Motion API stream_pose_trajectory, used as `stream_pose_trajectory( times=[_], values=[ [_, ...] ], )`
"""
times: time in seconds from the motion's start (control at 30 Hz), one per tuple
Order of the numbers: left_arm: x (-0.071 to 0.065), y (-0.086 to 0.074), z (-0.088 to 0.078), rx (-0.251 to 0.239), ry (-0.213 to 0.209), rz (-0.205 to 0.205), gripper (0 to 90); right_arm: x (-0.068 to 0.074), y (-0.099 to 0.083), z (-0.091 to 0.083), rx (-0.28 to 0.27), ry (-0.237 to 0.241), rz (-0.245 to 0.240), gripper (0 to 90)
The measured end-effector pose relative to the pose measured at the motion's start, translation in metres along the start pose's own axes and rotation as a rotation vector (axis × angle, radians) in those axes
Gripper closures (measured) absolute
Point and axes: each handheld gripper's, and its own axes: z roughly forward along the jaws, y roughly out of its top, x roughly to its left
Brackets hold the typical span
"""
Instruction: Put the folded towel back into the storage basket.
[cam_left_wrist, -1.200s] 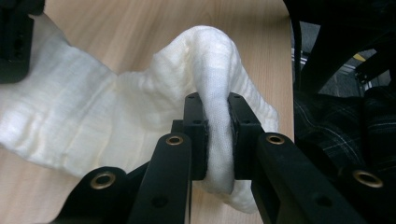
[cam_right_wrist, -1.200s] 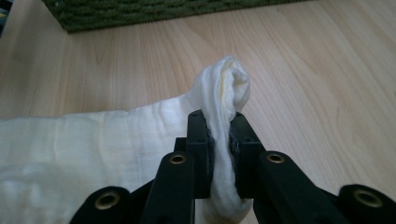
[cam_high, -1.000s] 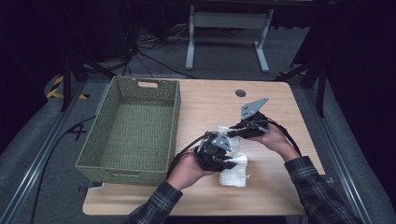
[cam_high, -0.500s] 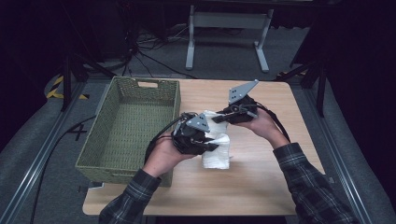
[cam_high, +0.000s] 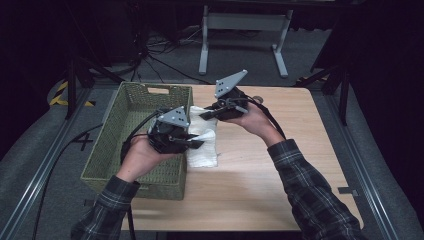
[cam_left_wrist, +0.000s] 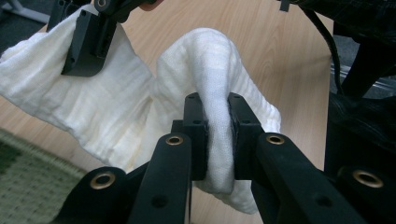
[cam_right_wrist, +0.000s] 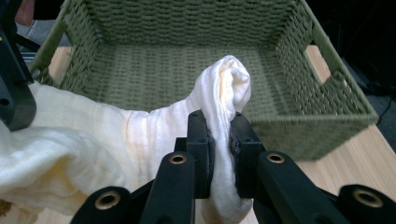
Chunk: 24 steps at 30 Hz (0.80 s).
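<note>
A: Our left hand-held gripper (cam_left_wrist: 217, 135) has its jaws pinched tight on a fold of the white cloth (cam_high: 202, 142), and the right hand-held gripper (cam_right_wrist: 219, 149) is clamped on another bunch of it the same way. Neither has any slack between its pads.

B: So where does the cloth sit against the basket (cam_high: 112, 150)?

A: It hangs between our two grippers, just beside the basket's near-right wall, with its lower edge drooping toward the desk (cam_high: 280, 180). A second ago it lay crumpled flat on the desk, well to the right of the basket. Since then we have lifted it and carried it toward the basket.

B: What does that mean for us?

A: We judge the pick-up is done and the carry is under way. The left gripper already reaches over the basket's rim, while the right one is just outside it.

B: And what is left?

A: We probably bring the cloth over the open basket, lower it, then let both jaws go. The trailing edge could catch on the rim.
</note>
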Motion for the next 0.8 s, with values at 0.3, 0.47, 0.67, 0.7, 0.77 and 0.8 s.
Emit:
stream_pose_trajectory(
  times=[0.3,0.47,0.67,0.7,0.77,0.8],
  values=[
    [0.012,-0.029,-0.033,-0.005,0.049,-0.029,80.8,0.000,0.032,0.033,-0.007,0.007,-0.027,81.8],
    [0.016,-0.051,-0.050,-0.007,0.065,-0.061,80.7,0.001,0.045,0.055,-0.006,0.024,-0.032,81.8],
    [0.016,-0.073,-0.056,0.002,0.062,-0.083,80.6,0.008,0.051,0.081,0.005,0.051,-0.043,81.8],
    [0.016,-0.077,-0.055,0.007,0.059,-0.086,80.6,0.009,0.052,0.084,0.009,0.055,-0.041,81.8],
    [0.016,-0.083,-0.053,0.021,0.055,-0.088,80.5,0.011,0.051,0.091,0.017,0.061,-0.046,81.8],
    [0.016,-0.086,-0.051,0.024,0.048,-0.091,80.4,0.012,0.050,0.093,0.020,0.061,-0.051,81.9]
  ],
)
